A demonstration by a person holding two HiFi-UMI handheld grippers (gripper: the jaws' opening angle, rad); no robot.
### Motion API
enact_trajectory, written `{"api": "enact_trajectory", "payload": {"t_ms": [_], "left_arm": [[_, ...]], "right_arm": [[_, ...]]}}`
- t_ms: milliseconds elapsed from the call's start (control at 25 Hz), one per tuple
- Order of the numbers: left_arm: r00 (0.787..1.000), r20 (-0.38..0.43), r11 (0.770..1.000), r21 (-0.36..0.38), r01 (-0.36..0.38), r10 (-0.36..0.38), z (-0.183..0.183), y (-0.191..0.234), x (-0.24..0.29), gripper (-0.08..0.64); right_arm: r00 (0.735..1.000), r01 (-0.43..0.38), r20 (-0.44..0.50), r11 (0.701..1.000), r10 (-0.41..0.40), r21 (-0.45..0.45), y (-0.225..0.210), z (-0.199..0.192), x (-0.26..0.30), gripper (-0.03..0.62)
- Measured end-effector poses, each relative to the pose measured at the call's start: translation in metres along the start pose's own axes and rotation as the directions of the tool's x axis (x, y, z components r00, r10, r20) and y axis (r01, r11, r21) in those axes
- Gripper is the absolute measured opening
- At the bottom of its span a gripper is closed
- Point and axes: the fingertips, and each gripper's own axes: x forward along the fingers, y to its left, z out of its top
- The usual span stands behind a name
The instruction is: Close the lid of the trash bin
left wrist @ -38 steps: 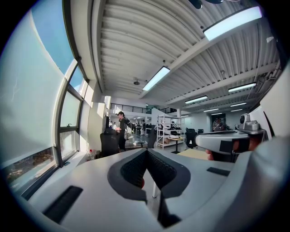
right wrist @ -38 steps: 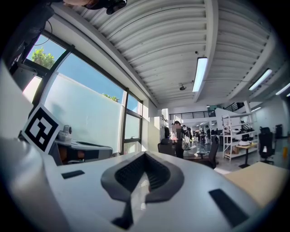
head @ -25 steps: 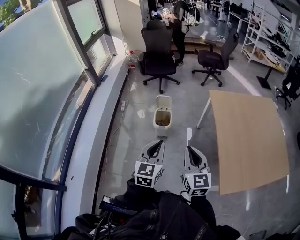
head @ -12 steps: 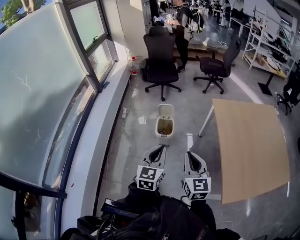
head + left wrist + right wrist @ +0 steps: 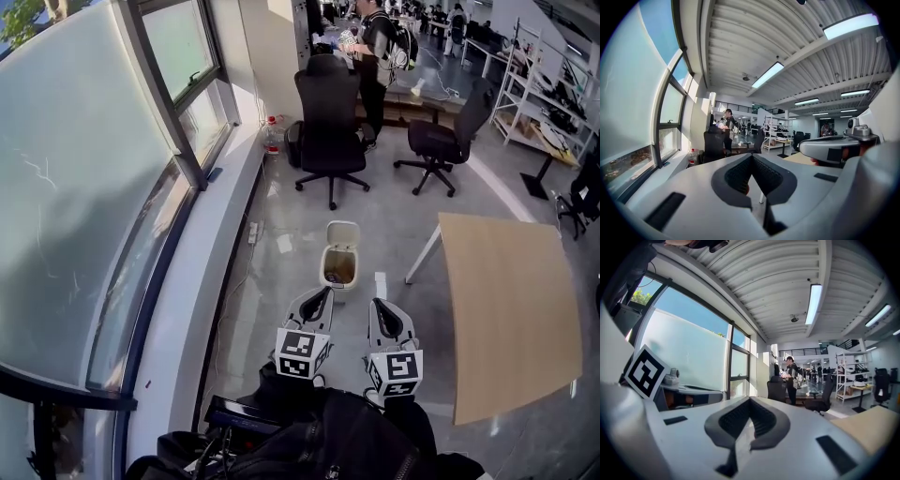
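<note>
A small white trash bin (image 5: 339, 269) stands on the grey floor, its lid (image 5: 343, 232) tipped up and back so the inside shows. My left gripper (image 5: 324, 292) is held shut and level, its tip just short of the bin's near left side. Beside it, my right gripper (image 5: 376, 303) is also shut, a little to the right of the bin. Neither touches the bin. In the left gripper view the left gripper (image 5: 751, 157) hides the bin. The right gripper (image 5: 750, 400) does the same in the right gripper view.
A wooden table (image 5: 511, 309) stands close on the right, its white leg (image 5: 424, 255) near the bin. Beyond are two black office chairs (image 5: 330, 117) (image 5: 448, 139) and a standing person (image 5: 380, 42). A window wall and sill (image 5: 202, 281) run along the left, with a power strip (image 5: 251, 232).
Both grippers have moved forward towards the bin, which now lies nearer to their tips. Both have stayed shut. The lid has stayed up.
</note>
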Motion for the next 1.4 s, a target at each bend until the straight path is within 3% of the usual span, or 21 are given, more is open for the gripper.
{"api": "enact_trajectory", "payload": {"t_ms": [360,920,1400], "left_arm": [[1.000,-0.020,1.000,-0.013,0.005,-0.006,-0.006,0.051,0.018,0.002],[0.998,-0.069,0.997,-0.076,0.001,-0.006,-0.026,0.075,0.034,0.002],[0.995,-0.052,0.996,-0.043,-0.082,0.079,-0.006,0.105,0.086,0.002]], "right_arm": [[1.000,0.001,-0.024,1.000,-0.001,0.004,0.018,-0.004,0.050,0.005],[0.995,-0.010,-0.097,1.000,0.009,-0.005,0.022,-0.018,0.079,0.005],[0.996,-0.068,-0.051,0.998,0.068,0.002,-0.012,-0.006,0.136,0.005]]}}
